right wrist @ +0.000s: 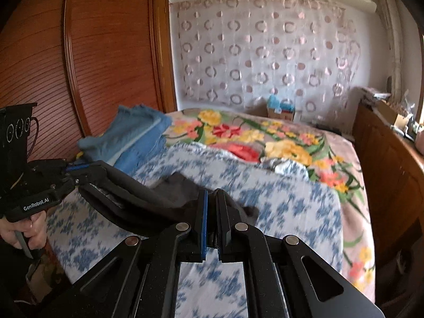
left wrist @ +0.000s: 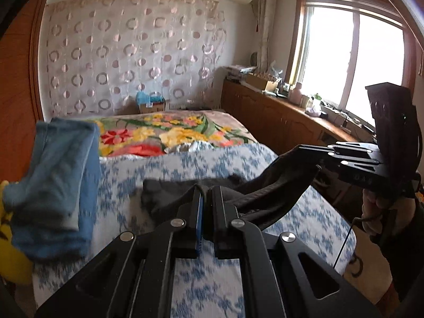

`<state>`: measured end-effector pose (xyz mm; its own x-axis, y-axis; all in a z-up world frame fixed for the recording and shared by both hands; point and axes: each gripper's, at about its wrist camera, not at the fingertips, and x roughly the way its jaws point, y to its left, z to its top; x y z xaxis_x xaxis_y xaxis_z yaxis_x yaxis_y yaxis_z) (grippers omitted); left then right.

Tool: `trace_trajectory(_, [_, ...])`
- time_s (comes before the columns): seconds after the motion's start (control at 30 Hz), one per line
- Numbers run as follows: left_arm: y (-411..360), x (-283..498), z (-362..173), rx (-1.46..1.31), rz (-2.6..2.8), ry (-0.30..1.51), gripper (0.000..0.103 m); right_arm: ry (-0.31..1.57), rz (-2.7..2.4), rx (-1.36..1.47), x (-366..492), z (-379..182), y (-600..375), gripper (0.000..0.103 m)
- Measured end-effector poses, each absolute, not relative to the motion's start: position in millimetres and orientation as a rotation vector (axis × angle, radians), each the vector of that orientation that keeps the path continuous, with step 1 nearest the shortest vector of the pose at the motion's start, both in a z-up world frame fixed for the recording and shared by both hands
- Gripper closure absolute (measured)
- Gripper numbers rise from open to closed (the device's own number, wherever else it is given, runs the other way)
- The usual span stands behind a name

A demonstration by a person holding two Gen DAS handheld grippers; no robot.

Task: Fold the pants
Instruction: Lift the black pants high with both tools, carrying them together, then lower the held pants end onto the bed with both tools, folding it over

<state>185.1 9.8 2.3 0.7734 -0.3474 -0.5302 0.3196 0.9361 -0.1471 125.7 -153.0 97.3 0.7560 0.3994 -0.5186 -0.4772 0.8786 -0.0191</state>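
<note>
The bed (left wrist: 238,159) fills the lower half of both views. Its near part carries a white sheet with a blue print (right wrist: 278,198). Its far part, toward 12 o'clock, carries a floral blanket (right wrist: 265,137) in red, yellow and green.

Behind the bed, a sheer curtain with ring patterns (left wrist: 132,53) covers the wall. In the right wrist view, a wooden louvred wardrobe (right wrist: 92,53) stands at 10 o'clock. In the left wrist view, a bright window (left wrist: 352,61) sits at 2 o'clock above a low wooden cabinet (left wrist: 278,116) with small items on top.

A stack of blue folded clothes (left wrist: 53,185) lies at 9 o'clock in the left wrist view, on the left edge of the bed. A cardboard box with blue contents (left wrist: 151,103) stands at the far end of the bed.

The dark pants (right wrist: 148,201) are lifted above the blue-print sheet. One edge is stretched in the air between the two tools. The remaining cloth trails down onto the sheet at the centre of each view.

The left gripper (left wrist: 205,196) has its jaws narrow, pinched on the pants fabric. A blue pad shows on the inner face of one finger.

The right gripper (right wrist: 212,198) likewise has narrow jaws, clamped on the pants. In the left wrist view it appears at 3 o'clock, with the cloth running into its jaws. The image is motion-blurred in both views.
</note>
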Motion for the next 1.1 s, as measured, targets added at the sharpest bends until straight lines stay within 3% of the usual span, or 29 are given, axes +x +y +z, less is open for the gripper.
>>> trace_trajectory(1.1, [0, 80, -61, -0.051, -0.426, 0.705, 0.096, 0.676, 0.502, -0.066, 28, 32, -195, 0.098])
